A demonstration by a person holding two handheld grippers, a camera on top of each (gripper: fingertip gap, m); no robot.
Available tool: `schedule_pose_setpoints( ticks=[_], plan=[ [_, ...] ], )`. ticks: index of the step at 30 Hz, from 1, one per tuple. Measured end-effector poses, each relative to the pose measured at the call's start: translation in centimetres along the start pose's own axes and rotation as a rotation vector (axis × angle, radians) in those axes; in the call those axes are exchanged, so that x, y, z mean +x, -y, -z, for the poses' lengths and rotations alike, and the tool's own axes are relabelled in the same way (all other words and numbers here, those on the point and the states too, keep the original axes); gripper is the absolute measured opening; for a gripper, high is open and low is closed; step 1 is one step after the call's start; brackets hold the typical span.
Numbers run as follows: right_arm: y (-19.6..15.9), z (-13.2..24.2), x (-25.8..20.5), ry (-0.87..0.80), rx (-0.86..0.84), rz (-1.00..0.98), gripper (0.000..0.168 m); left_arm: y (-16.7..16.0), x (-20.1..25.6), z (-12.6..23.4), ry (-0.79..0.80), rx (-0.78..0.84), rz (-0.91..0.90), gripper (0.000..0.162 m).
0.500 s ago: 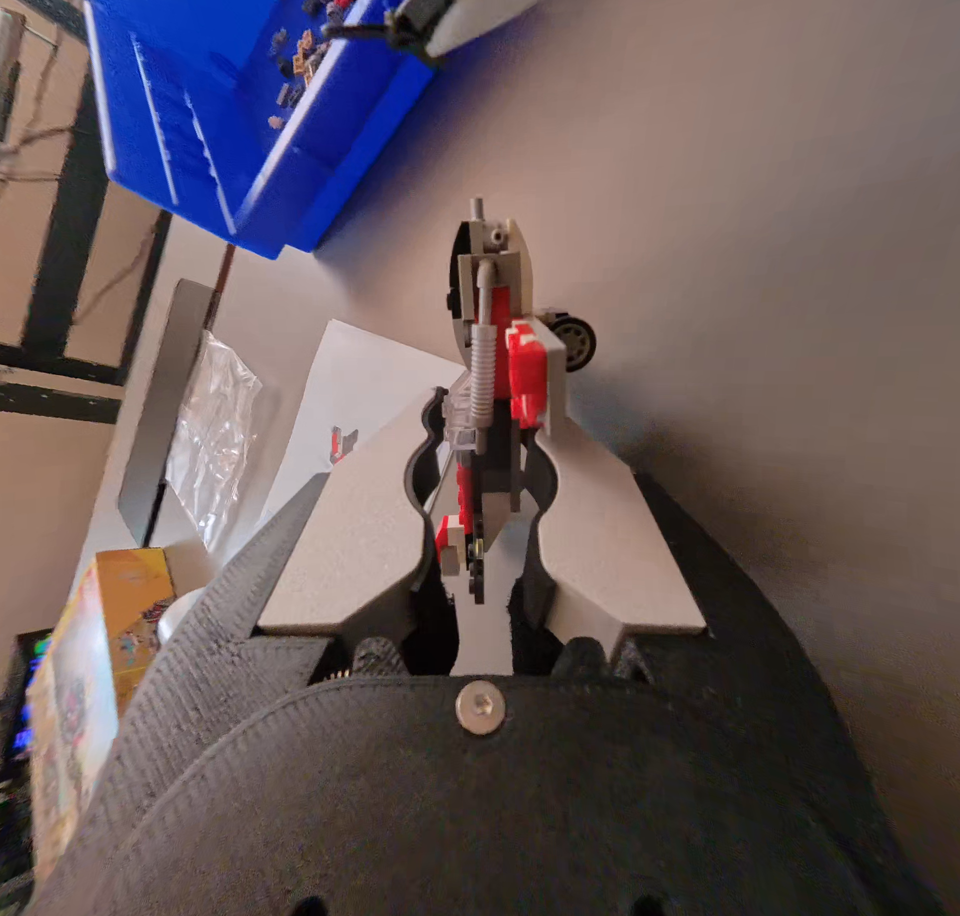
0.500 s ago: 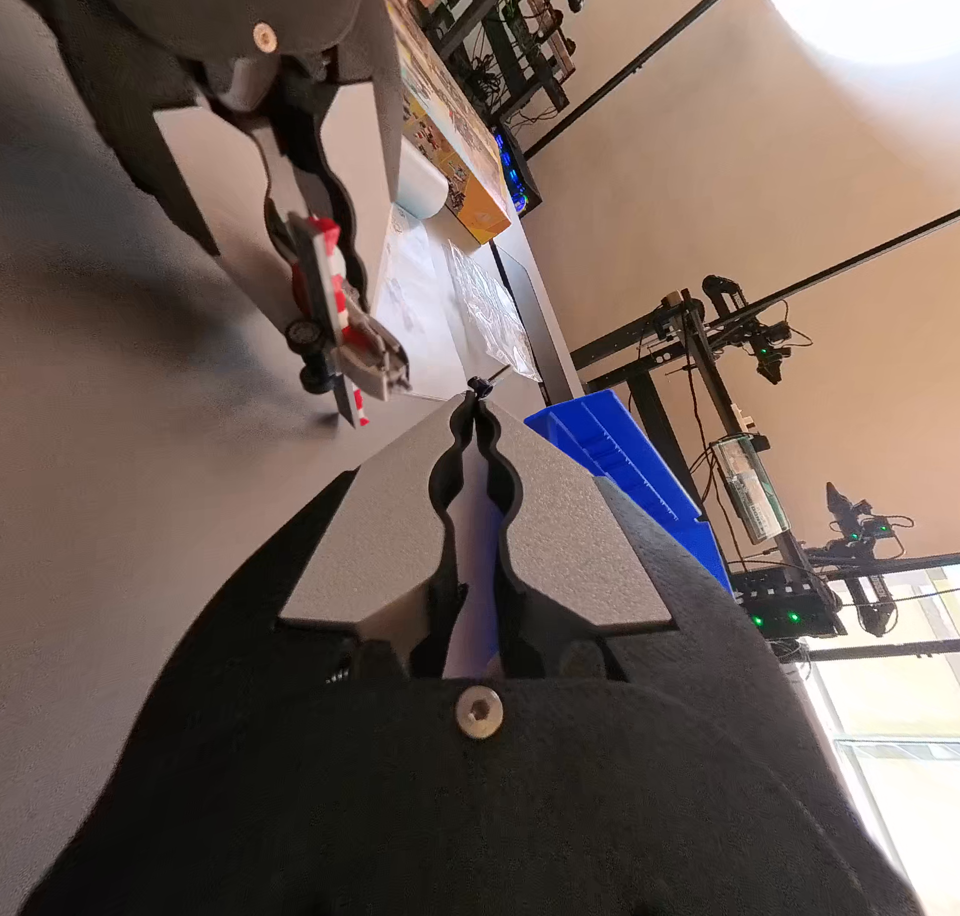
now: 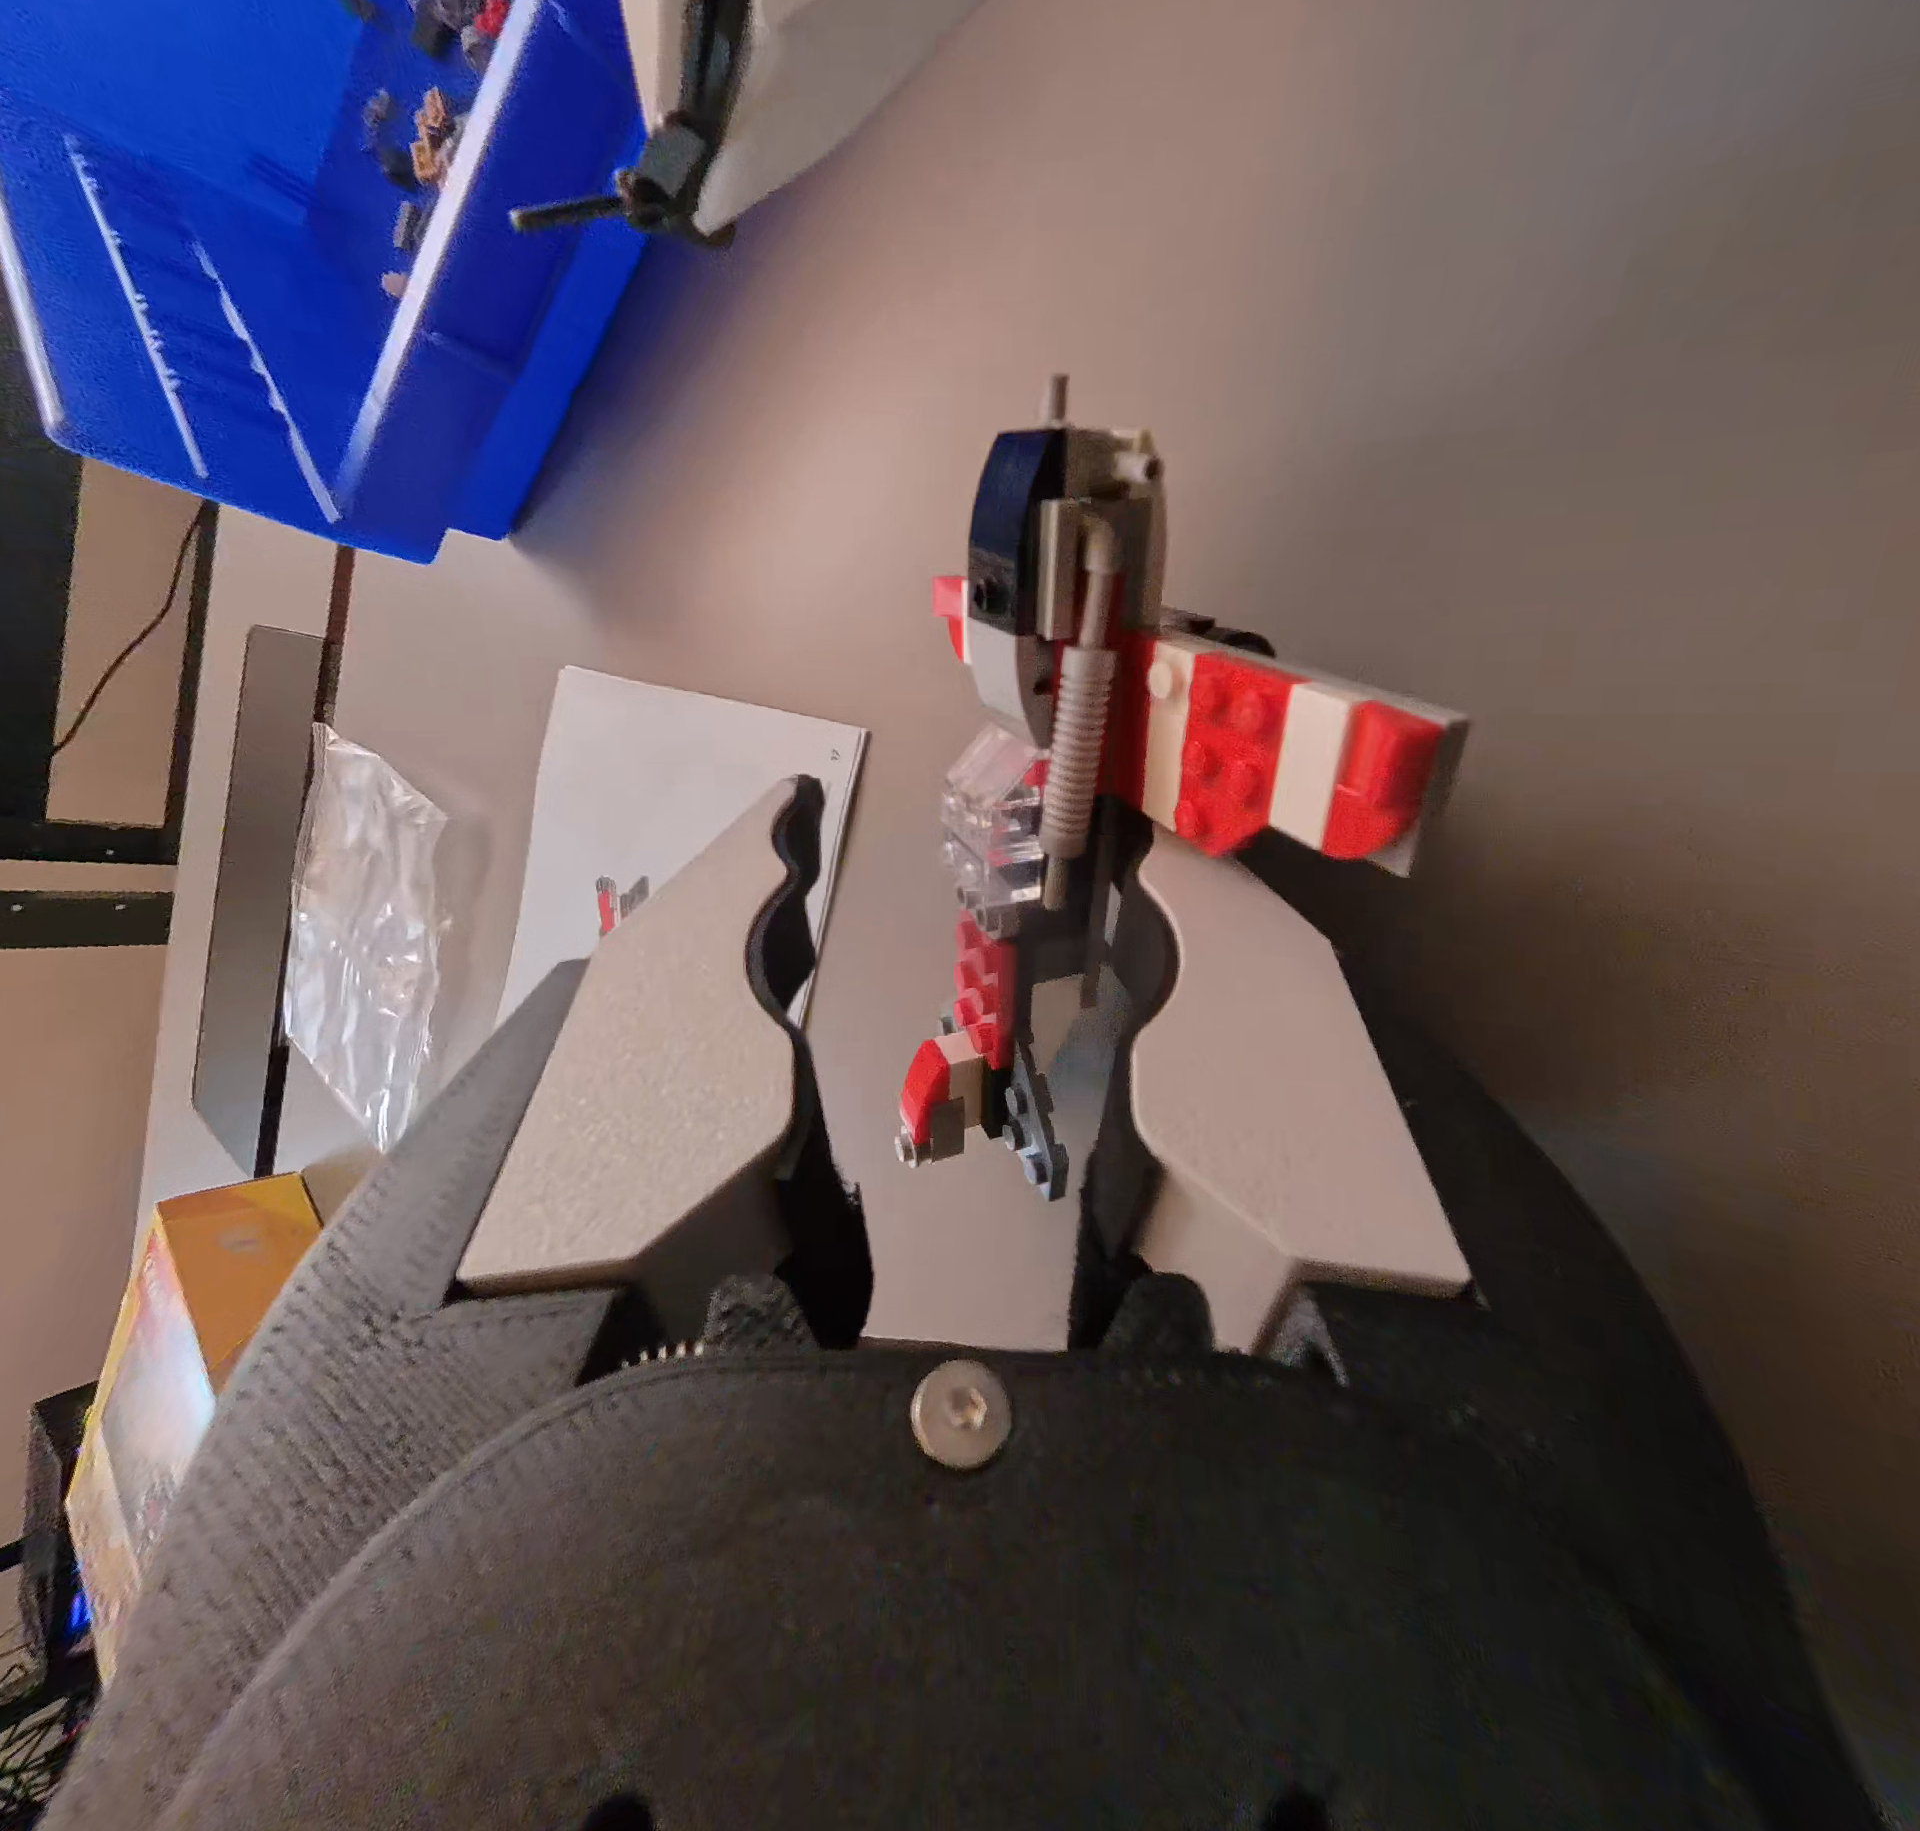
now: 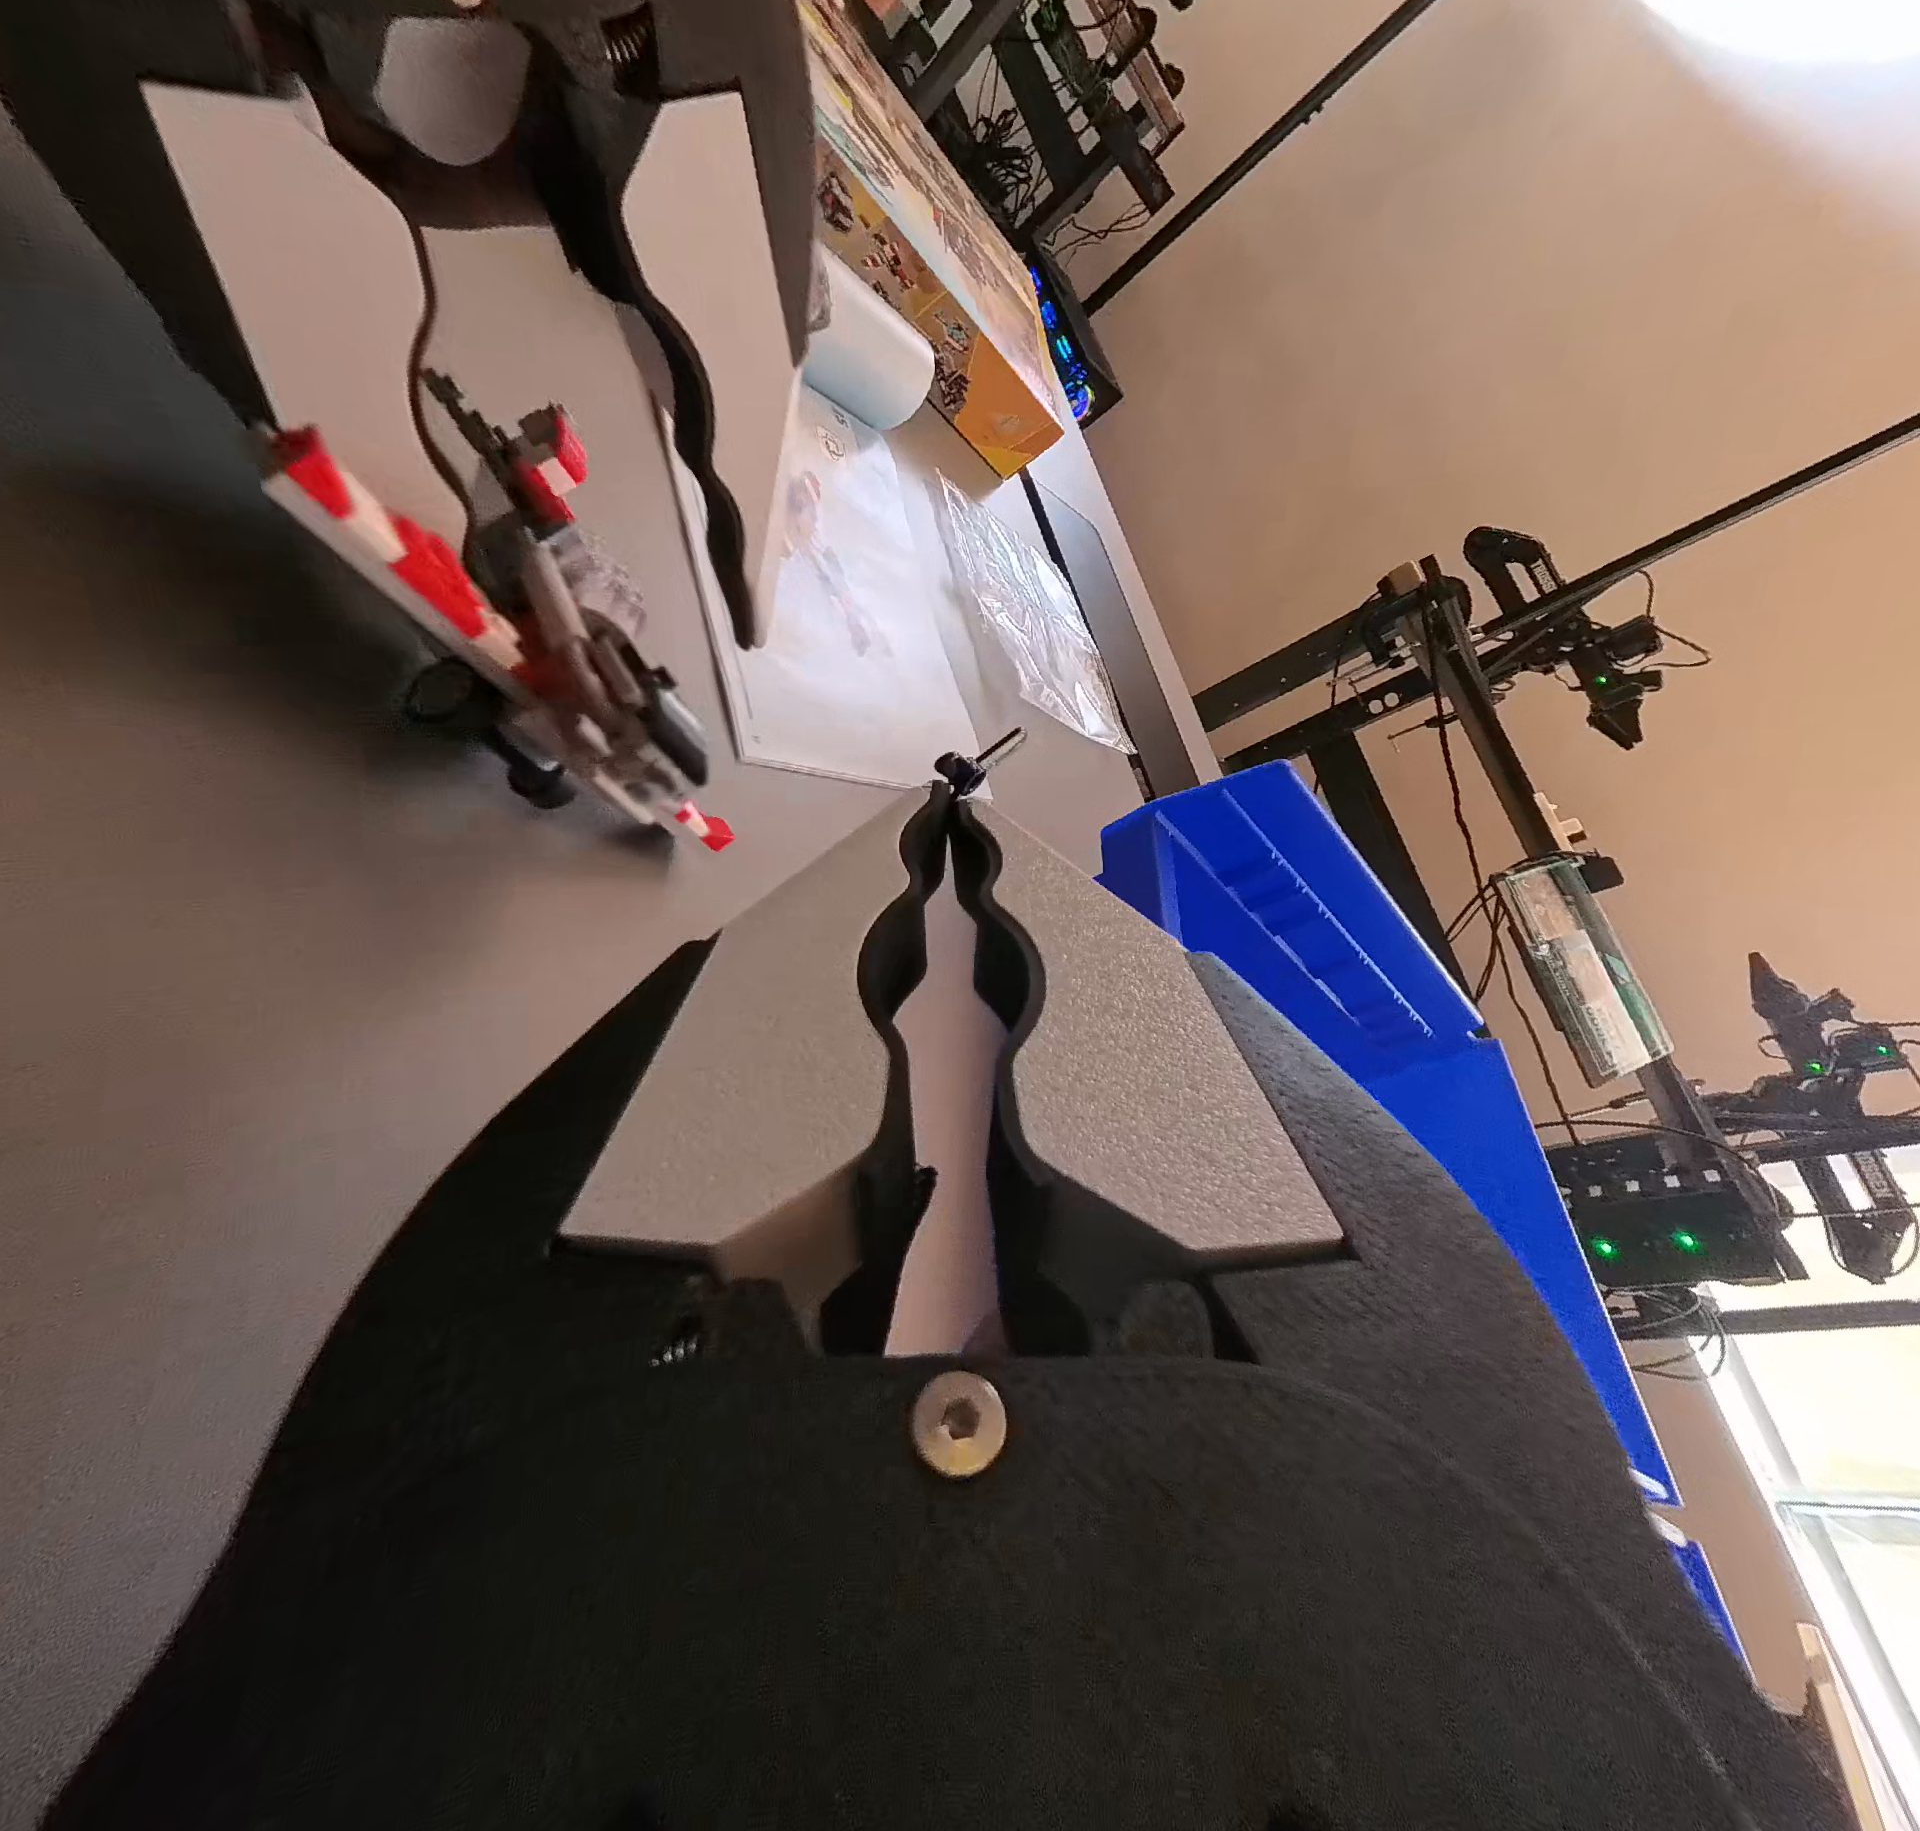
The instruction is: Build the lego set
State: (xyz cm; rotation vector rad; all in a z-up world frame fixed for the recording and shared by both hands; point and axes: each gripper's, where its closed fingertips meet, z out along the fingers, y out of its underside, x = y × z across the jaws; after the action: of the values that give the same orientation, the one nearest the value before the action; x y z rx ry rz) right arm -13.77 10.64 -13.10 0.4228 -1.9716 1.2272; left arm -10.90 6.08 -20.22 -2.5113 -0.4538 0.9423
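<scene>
The red, white and grey lego plane model [image 3: 1081, 742] stands on the grey table between the fingers of my left gripper [image 3: 966, 825]. That gripper is open; the model touches only its right finger, and a striped wing sticks out to the right. In the right wrist view the model [image 4: 520, 597] rests on its wheels under the open left gripper [image 4: 603, 555]. My right gripper [image 4: 951, 794] is shut on a small black piece with a grey pin [image 4: 977, 758]. It also shows at the top of the left wrist view [image 3: 665, 181], apart from the model.
A blue bin [image 3: 260, 223] with several loose bricks stands at the back left; it also shows in the right wrist view [image 4: 1351, 1002]. An instruction booklet [image 3: 686, 773], a clear plastic bag [image 3: 364, 940] and a yellow box [image 3: 177, 1345] lie left of the model. Some 9 cm of space lies between my two pairs of fingers.
My left gripper has opened and let go of the model, which now rests on the table with its wing turned into view. My right gripper, still shut on the small piece, has come closer.
</scene>
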Motion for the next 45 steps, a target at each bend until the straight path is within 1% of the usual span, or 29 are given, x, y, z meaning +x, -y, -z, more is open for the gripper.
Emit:
schedule_pose_setpoints(
  ticks=[6,9,12,14,16,17,19,21,22,24,27,30,34,37,45],
  plan=[
    [0.4,-0.2,-0.5,0.014,0.008,0.000,0.000,-1.0,0.4,1.6,-0.050,-0.048,-0.013,0.074],
    [0.6,-0.3,-0.8,0.026,0.013,0.001,0.000,-2.0,0.9,2.7,-0.104,-0.056,0.016,0.074],
    [1.0,-0.3,-1.0,0.033,0.023,0.006,0.000,-3.1,1.2,4.5,-0.205,-0.013,0.131,0.072],
    [1.4,-0.2,-1.0,0.031,0.029,0.018,0.000,-3.0,0.5,5.9,-0.243,0.062,0.244,0.066],
    [1.8,-0.1,-1.1,0.026,0.031,0.051,0.000,-1.6,-1.2,7.2,-0.251,0.188,0.396,0.056],
    [2.0,-0.1,-1.1,0.021,0.029,0.078,0.000,-0.4,-2.1,7.8,-0.267,0.264,0.499,0.049],
    [2.5,-0.1,-1.3,0.005,0.022,0.142,0.000,2.1,-3.8,8.3,-0.323,0.415,0.757,0.043],
    [2.9,0.0,-1.4,-0.007,0.013,0.212,0.000,4.2,-4.7,8.3,-0.418,0.533,0.990,0.041],
    [3.0,0.1,-1.5,-0.014,0.009,0.242,0.000,4.9,-4.7,8.1,-0.469,0.561,1.068,0.041],
    [3.3,0.2,-1.6,-0.022,0.005,0.282,0.000,5.4,-4.1,7.2,-0.532,0.554,1.162,0.041],
    [3.5,0.1,-1.9,-0.027,-0.003,0.337,0.000,6.2,-3.6,6.7,-0.603,0.572,1.257,0.041],
    [3.7,0.0,-2.3,-0.025,-0.008,0.388,0.000,6.8,-3.3,6.4,-0.652,0.585,1.323,0.036],
    [4.2,0.0,-2.8,-0.025,0.002,0.425,0.000,6.9,-2.4,5.6,-0.657,0.543,1.334,0.021],
    [4.5,0.1,-2.8,-0.032,0.015,0.426,0.000,6.7,-2.4,5.4,-0.655,0.552,1.352,0.004],
    [5.1,0.6,-1.5,-0.110,0.074,0.357,0.002,7.3,-3.3,6.0,-0.737,0.685,1.496,0.002]
  ],
)
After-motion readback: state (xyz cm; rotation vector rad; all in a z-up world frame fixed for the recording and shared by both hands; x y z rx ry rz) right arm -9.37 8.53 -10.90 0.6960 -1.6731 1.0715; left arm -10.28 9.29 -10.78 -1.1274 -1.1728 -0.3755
